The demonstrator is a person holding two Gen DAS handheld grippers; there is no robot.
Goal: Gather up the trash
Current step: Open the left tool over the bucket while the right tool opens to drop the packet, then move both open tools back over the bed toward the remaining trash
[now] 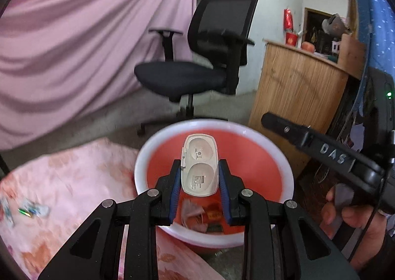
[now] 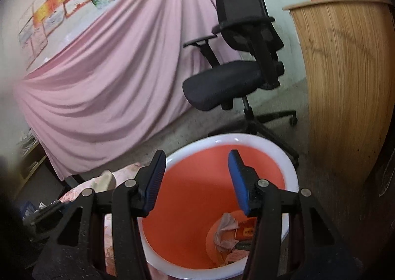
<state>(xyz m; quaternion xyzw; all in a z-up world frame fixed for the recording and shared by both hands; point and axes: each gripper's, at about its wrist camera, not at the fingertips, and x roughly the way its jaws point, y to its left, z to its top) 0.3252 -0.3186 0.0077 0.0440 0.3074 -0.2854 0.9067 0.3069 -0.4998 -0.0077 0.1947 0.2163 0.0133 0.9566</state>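
Trash, a white plastic blister case (image 1: 200, 165), sits clamped between the blue fingers (image 1: 174, 193) of the left gripper (image 1: 199, 169), held over the red bin (image 1: 261, 171) with its white rim. At the bin's bottom lie crumpled paper (image 2: 226, 230) and small wrappers. The right gripper (image 2: 197, 181) hangs over the same bin, its fingers spread wide and empty. A pink floral cloth (image 1: 69, 171) lies beside the bin; behind stand a black office chair (image 1: 197, 67), a draped pink sheet (image 2: 103, 77) and a wooden counter (image 2: 345, 82).
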